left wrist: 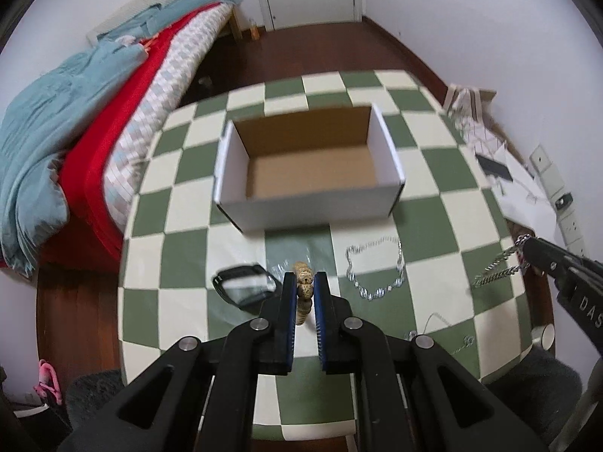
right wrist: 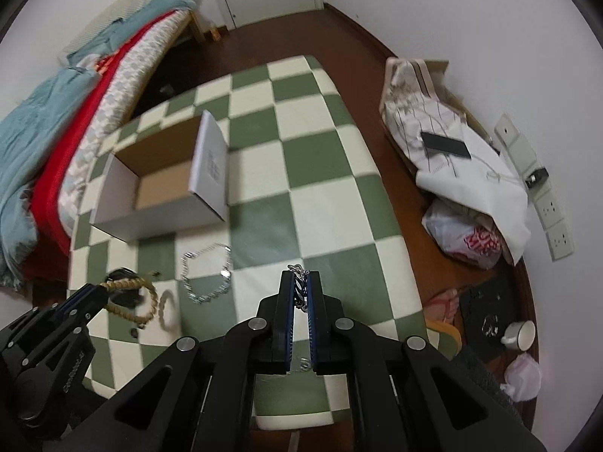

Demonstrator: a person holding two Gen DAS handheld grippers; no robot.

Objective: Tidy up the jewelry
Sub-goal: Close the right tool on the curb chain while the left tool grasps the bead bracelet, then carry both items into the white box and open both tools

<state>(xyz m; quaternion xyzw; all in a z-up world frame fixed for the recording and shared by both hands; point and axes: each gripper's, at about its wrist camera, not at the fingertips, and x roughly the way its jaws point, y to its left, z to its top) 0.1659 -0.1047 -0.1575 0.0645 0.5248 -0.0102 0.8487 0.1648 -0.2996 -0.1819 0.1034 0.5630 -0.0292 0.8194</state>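
- While the cardboard box stands open on the checkered surface with nothing visible inside, the task appears to be at an early stage: no jewelry is stowed yet.
- The left gripper is clenched on a tan beaded bracelet. In the right wrist view the bracelet's loop hangs from the gripper, just above the surface, in front of the box.
- The right gripper is clenched on a heavy silver link chain, with links showing at the tips and below the fingers. In the left wrist view the chain trails down and leftward from the gripper.
- A silver necklace lies loose on the surface, between the two grippers and near the box front. Its loop is roughly square, with no clear long axis.
- A thin chain lies nearer the front edge, and a dark-framed item lies left of the bracelet.
- The box's long axis runs left to right in the left wrist view, opening upward.
- Remaining, as judged: deposit both held pieces, then collect the loose ones.
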